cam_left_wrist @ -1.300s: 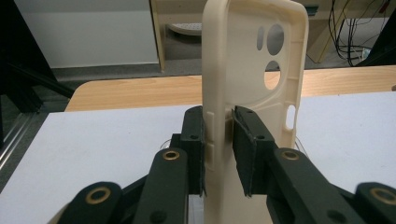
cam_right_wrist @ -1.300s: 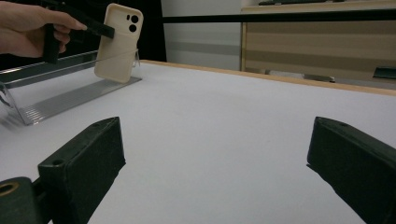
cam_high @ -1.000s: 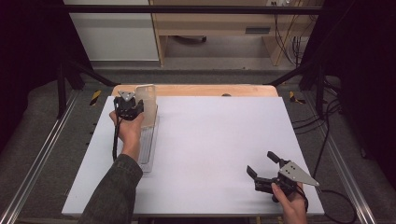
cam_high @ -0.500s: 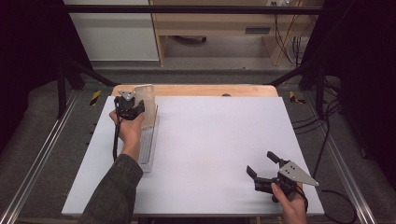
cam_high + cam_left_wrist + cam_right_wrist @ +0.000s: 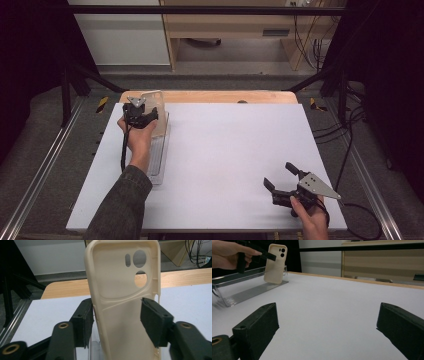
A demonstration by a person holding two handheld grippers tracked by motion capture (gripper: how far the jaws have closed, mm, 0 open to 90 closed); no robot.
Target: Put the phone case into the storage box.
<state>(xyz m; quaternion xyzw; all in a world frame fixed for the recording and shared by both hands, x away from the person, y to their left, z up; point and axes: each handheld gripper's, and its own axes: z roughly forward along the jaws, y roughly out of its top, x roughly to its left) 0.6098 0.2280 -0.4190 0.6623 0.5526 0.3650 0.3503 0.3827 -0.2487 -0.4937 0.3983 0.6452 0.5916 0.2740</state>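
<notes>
A cream phone case [image 5: 120, 302] stands upright with its hollow side toward the left gripper camera. It leans on a clear plastic stand [image 5: 157, 160] at the table's far left. The case [image 5: 156, 106] sits between the jaws of my left gripper [image 5: 149, 117], which have just been opening. The pads [image 5: 83, 320] are spread beside it and do not press on it. My right gripper [image 5: 279, 175] hovers open over the near right of the white table [image 5: 235, 150] with nothing between its jaws. In the right gripper view the case [image 5: 274, 265] and the stand [image 5: 249, 293] lie far off at the left.
A wooden board [image 5: 225, 96] runs along the table's far edge. Metal rails [image 5: 45, 165] flank the table on the left, and cables [image 5: 345, 165] trail on the floor to the right. A wooden cabinet [image 5: 235, 30] stands behind the table.
Both hands stay where they were, and the case stands in the same spot on the stand.
</notes>
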